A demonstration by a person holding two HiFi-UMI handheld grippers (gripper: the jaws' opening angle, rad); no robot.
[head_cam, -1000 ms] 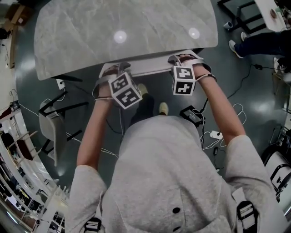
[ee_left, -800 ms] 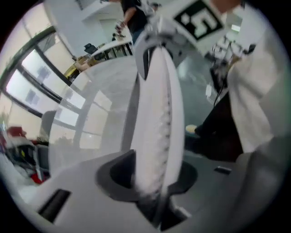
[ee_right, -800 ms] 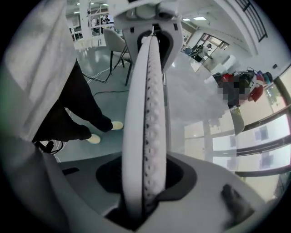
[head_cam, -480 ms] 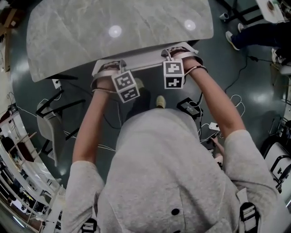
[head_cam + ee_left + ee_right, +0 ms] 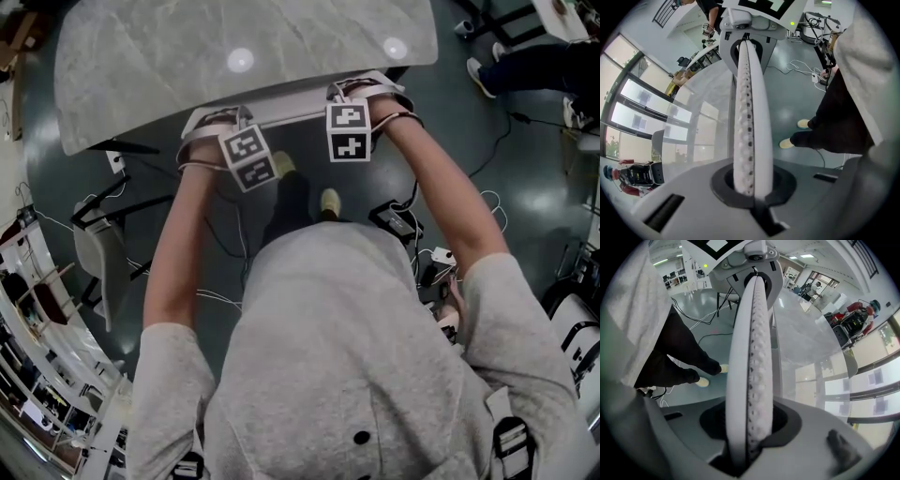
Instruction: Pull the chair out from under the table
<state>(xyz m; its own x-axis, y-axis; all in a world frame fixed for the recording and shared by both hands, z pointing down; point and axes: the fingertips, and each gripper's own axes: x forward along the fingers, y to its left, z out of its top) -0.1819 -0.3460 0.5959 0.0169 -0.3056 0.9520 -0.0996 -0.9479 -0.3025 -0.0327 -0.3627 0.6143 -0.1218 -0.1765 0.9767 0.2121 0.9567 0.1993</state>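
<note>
Now tucked under the counter, only the top rail of the chair showing, crosswise. Pinched by the left tongs near one end; straddled by the right tongs near the other, just closing, not yet pressing. Probably needs a straight pull back.

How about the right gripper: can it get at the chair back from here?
Probably yes: the right gripper sits over the top rim of the chair back, its jaws have just been closing around it, and the table lies beyond, not between. Whether the pads press yet is unclear.
</note>
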